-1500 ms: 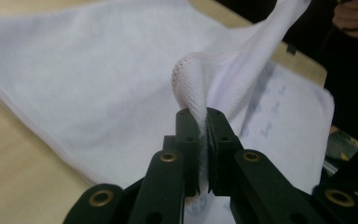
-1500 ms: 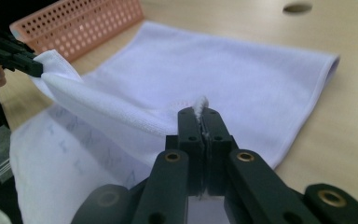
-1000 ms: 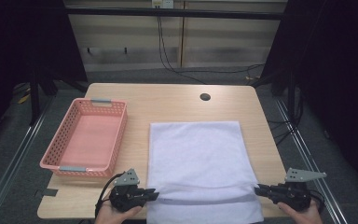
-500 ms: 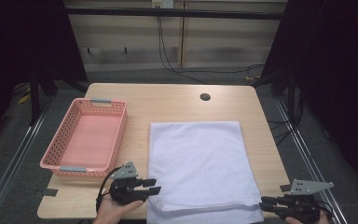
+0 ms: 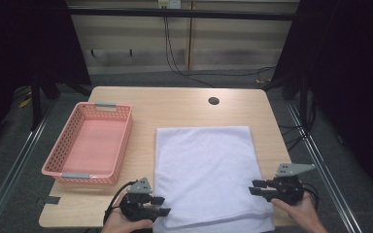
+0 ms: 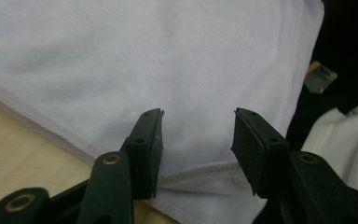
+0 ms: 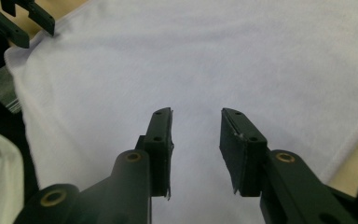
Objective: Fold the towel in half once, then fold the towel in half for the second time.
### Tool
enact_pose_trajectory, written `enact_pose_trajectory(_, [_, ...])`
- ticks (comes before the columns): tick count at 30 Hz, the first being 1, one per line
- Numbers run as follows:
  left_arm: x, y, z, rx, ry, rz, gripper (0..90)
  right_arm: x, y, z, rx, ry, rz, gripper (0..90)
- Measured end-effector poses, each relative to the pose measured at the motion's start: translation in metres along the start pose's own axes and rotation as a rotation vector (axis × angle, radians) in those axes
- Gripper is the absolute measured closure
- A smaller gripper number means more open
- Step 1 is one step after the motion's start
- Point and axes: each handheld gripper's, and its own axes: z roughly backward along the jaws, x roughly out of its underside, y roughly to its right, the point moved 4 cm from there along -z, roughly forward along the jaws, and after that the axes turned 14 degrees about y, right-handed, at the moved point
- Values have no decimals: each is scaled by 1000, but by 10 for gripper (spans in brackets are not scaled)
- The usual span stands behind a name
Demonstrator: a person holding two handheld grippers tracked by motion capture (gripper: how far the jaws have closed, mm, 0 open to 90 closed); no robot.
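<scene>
A white towel (image 5: 204,170) lies flat on the wooden table (image 5: 175,104), its near edge hanging slightly over the table front. My left gripper (image 5: 162,206) sits at the towel's near left corner. Its jaws have just been opening and now stand open over the hemmed corner (image 6: 200,170), not pressing it. My right gripper (image 5: 253,187) is at the towel's near right edge. Its jaws have also just been opening and stand open above the cloth (image 7: 242,60) with nothing clamped. The left gripper (image 7: 25,18) appears far off in the right gripper view.
A pink plastic basket (image 5: 88,144) stands empty on the left half of the table. A round cable hole (image 5: 213,101) is near the far edge. Dark floor and black curtains surround the table.
Both grippers went from shut on the towel's near edge to open. The right gripper dropped back toward the person, then moved in over the towel's right edge. The left hand barely moved.
</scene>
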Motion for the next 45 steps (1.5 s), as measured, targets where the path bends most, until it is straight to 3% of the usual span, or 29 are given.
enact_pose_trajectory(3, [-10, -11, -4, -18, 21, 7, 555, -6, 5, -11, 2, 4, 4, 635])
enact_pose_trajectory(4, [-20, -24, -12, -59, 26, -15, 562, -11, 12, -22, 9, 5, 4, 635])
enact_pose_trajectory(5, [-20, -24, -12, -59, 26, -15, 574, -11, 12, -22, 9, 5, 4, 635])
enact_pose_trajectory(6, [-29, -37, -21, -80, 39, 12, 581, -15, 17, -33, 6, 0, -7, 633])
enact_pose_trajectory(9, [-38, -52, -31, -124, 50, 16, 596, -17, 25, -48, 24, -23, -5, 629])
enact_pose_trajectory(11, [-40, -55, -34, -134, 51, 12, 584, -17, 28, -53, 32, -26, -3, 625])
enact_pose_trajectory(13, [-43, -65, -41, -172, 54, 5, 575, -16, 36, -64, 67, -56, 6, 607])
enact_pose_trajectory(16, [-43, -73, -45, -210, 32, -12, 554, -16, 41, -71, 87, -55, 8, 585])
enact_pose_trajectory(18, [-42, -79, -45, -224, 41, 7, 546, -14, 44, -73, 107, -67, 13, 572])
enact_pose_trajectory(21, [-42, -81, -46, -212, 42, -8, 540, -8, 42, -73, 120, -87, 21, 552])
enact_pose_trajectory(24, [-40, -80, -47, -207, 49, -15, 502, -6, 38, -68, 111, -99, -38, 556])
enact_pose_trajectory(28, [-39, -77, -46, -221, 37, -50, 512, 1, 28, -62, 121, -98, -12, 558])
enact_pose_trajectory(33, [-35, -73, -43, -194, 41, -35, 586, 5, 20, -56, 119, -110, 7, 560])
enact_pose_trajectory(38, [-26, -57, -35, -170, 23, -44, 590, 9, 17, -50, 105, -109, -2, 563])
enact_pose_trajectory(41, [-24, -46, -33, -166, 0, -6, 590, 12, 13, -45, 103, -105, -10, 565])
enact_pose_trajectory(43, [-21, -37, -34, -166, -20, -62, 589, 15, 9, -42, 100, -105, -13, 565])
enact_pose_trajectory(45, [-19, -34, -33, -157, -17, -47, 587, 17, 5, -38, 90, -112, -9, 564])
